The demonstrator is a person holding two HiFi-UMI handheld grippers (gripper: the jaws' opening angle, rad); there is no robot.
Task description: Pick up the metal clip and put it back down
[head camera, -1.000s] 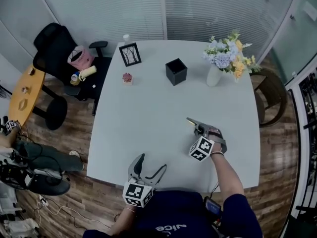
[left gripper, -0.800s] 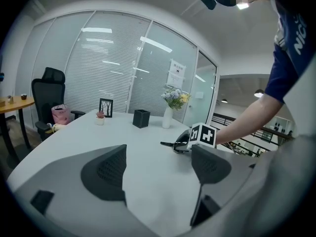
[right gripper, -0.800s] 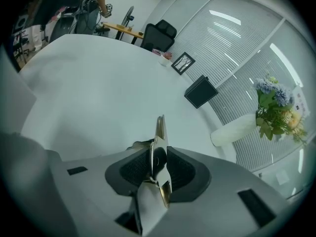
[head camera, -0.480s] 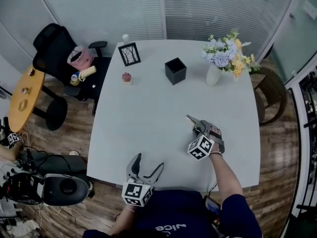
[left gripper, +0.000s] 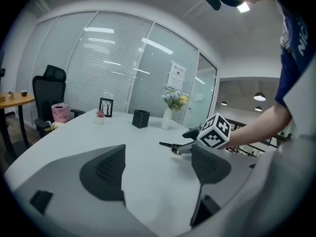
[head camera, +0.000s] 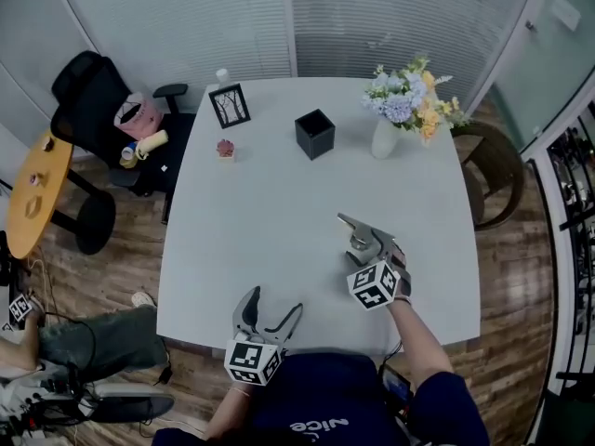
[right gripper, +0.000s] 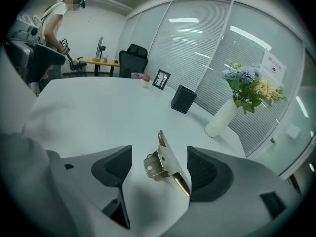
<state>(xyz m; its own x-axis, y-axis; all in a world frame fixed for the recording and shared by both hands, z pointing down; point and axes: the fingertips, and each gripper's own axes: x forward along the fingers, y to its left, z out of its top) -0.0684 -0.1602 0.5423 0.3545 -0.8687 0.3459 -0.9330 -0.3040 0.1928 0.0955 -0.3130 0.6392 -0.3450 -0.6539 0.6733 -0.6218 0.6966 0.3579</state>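
Jaws of the right gripper stand wide apart around the metal clip, which rests on the table between them, with neither jaw clearly pressing on it. It looks light, stiff and slick, so it is probably best pinched across its flat plate rather than the sprung lever. The left gripper is open and empty. One clip, two grippers, and farther off one black box, one vase of flowers and one picture frame.
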